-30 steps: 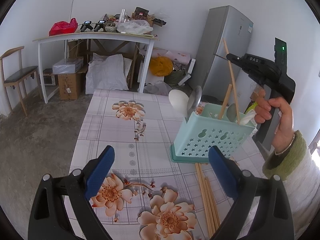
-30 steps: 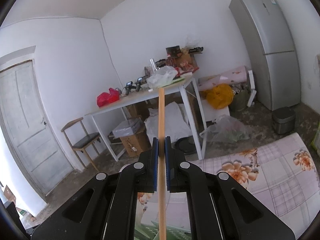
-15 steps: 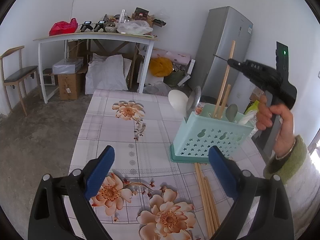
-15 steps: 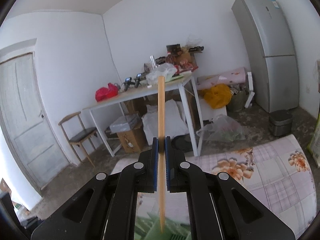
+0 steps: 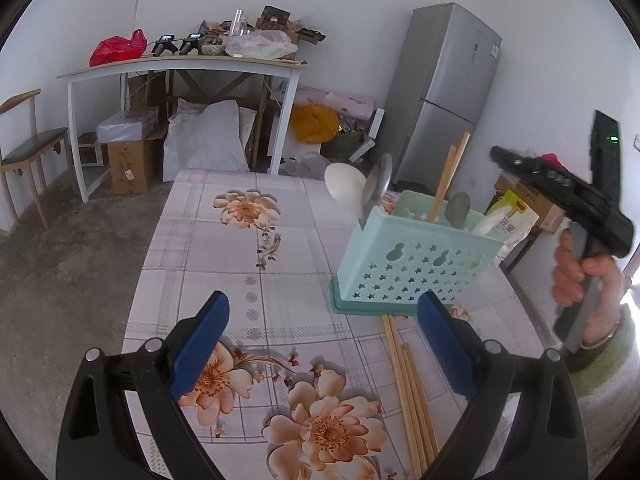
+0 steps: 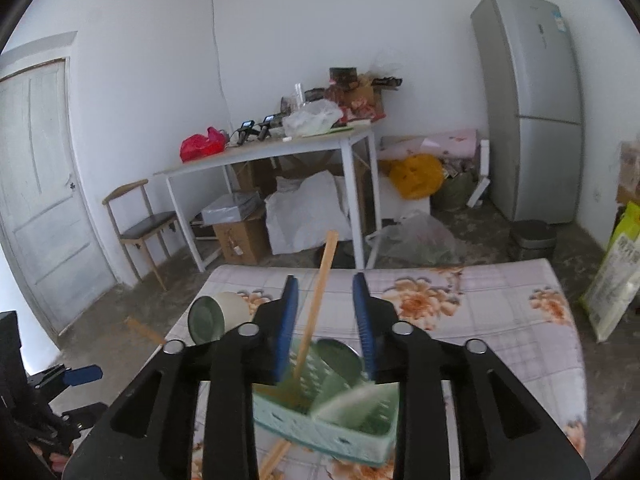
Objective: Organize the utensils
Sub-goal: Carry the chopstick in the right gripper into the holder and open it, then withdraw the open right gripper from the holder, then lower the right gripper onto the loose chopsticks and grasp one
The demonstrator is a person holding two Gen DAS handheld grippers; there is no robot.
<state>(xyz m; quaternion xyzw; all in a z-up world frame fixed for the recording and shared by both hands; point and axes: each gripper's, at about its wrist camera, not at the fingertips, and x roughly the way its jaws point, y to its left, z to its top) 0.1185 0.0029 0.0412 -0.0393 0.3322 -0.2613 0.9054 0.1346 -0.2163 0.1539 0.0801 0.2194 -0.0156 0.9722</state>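
Chopstick point(image 6: 318, 300) free between spread right fingers point(image 6: 289, 320), left fingers point(image 5: 200, 340) spread wide

Soft, even daylight fills both views, with faint shadows. Fisheye bending curves the edges, and black corners vignette. The right wrist view is motion-blurred low down.

My left wrist camera is looking forward, low over the floral table point(image 5: 240, 264), with the caddy point(image 5: 412, 268) ahead-right of my fingers. My right wrist camera is looking steeply down, close above that caddy point(image 6: 332, 432). Both are sharing the caddy, table, white bench point(image 5: 180, 68) point(image 6: 272, 148) and fridge point(image 5: 444, 92) point(image 6: 532, 100).
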